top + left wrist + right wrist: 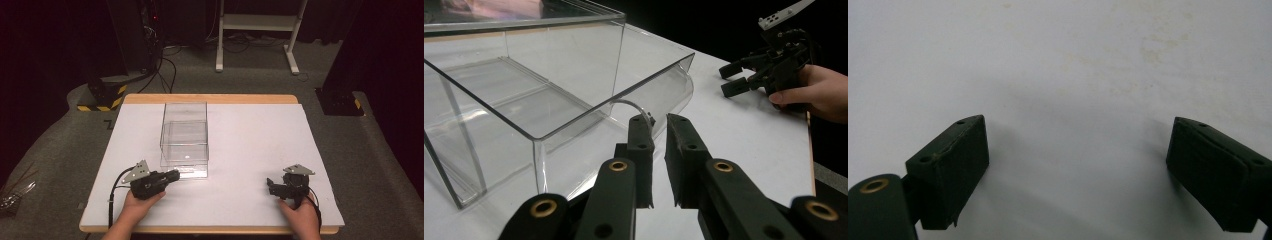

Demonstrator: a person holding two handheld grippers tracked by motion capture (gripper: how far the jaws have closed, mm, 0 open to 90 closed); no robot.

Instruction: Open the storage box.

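Two grippers sit low over the white bench [250, 150]: the left gripper [172, 175] at about 7 o'clock, its jaws drawn nearly together with a thin gap and nothing between them, nosed up to the near edge of the clear plastic box [184, 140], which stands left of centre with a curved flap at its front. I'd guess it is held there to catch that flap. The right gripper [271, 186] waits well apart at 5 o'clock, jaws spread wide over bare surface, seemingly idle.
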